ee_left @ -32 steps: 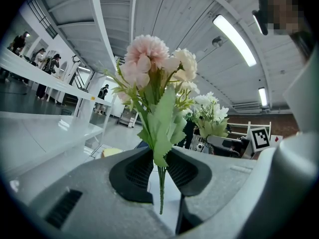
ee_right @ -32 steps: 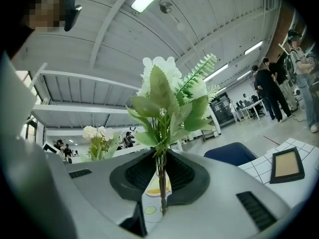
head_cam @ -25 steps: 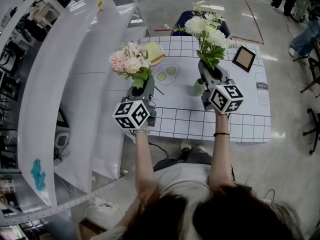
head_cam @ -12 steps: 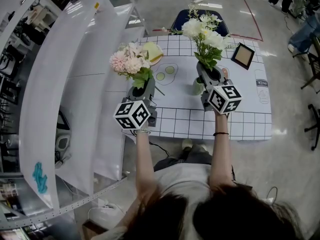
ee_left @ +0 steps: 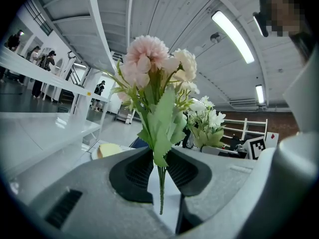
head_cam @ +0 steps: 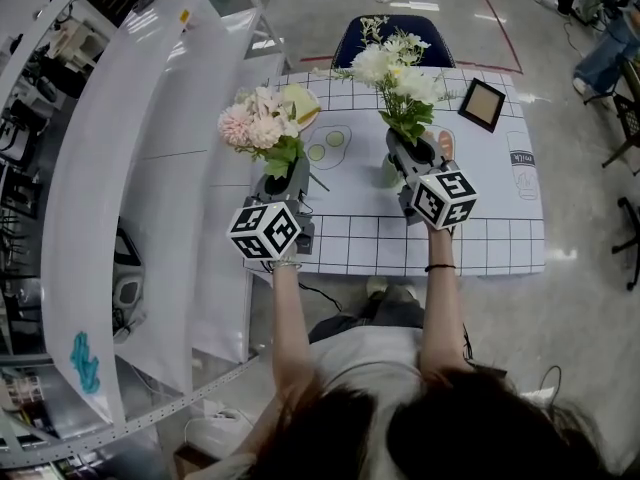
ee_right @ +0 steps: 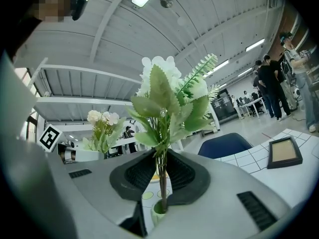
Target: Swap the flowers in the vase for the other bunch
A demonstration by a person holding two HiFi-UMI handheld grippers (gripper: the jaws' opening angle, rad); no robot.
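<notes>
Two bunches are held upright, one per gripper. The left gripper (head_cam: 282,176) has its jaws narrow on the stems of the pink bunch (head_cam: 258,123) over the table's (head_cam: 480,238) left edge, and the stem ends hang free. The right gripper (head_cam: 414,152) is clamped narrow on the stems of the white bunch (head_cam: 400,73). Their ends sit in the mouth of the vase (head_cam: 390,173), which stands near the table's middle. A frame (head_cam: 482,104) lies by the far right corner.

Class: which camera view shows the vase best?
The right gripper view: the vase sits close below the jaws, stems of the white bunch reaching its mouth. Head view shows it small beside the right gripper; left gripper view lacks it.
</notes>
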